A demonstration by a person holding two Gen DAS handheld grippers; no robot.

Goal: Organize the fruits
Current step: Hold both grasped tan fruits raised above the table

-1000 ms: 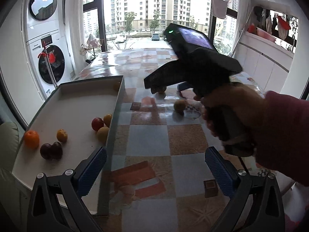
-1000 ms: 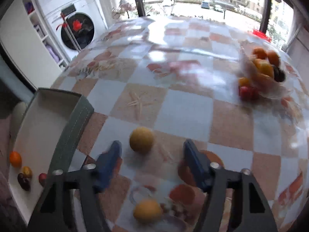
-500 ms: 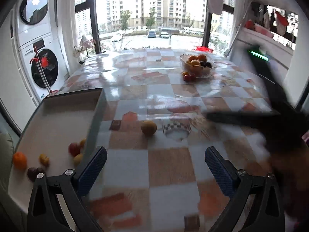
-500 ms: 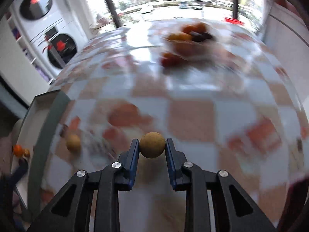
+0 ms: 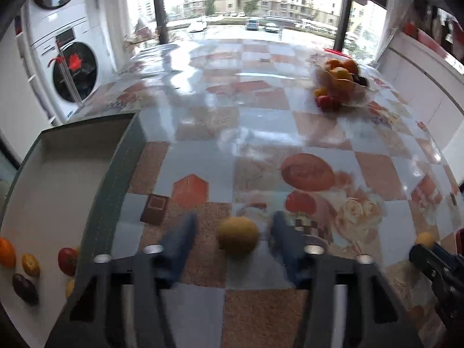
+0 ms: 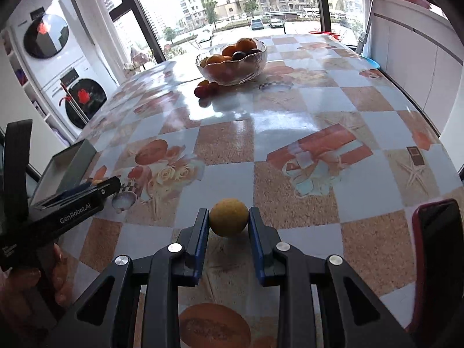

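My right gripper [image 6: 228, 221] is shut on a round yellow fruit [image 6: 229, 217] above the checkered table; it shows at the right edge of the left wrist view [image 5: 424, 237]. My left gripper [image 5: 232, 239] is blurred and open, with a gap on each side of a second yellow fruit [image 5: 238, 238] lying on the table. A glass bowl [image 6: 232, 61] heaped with oranges and dark plums stands far back, with red fruits [image 6: 206, 89] beside it. The grey box lid [image 5: 43, 203] at the left holds several small fruits [image 5: 26, 264].
A red phone [image 6: 435, 261] lies at the table's right front edge. Washing machines [image 5: 69, 69] stand at the left beyond the table. A white counter [image 6: 420, 58] runs along the right wall. Windows are behind.
The right gripper closed on a yellow fruit and carried it right. The left gripper moved forward over the other yellow fruit, and its fingers came closer together around it.
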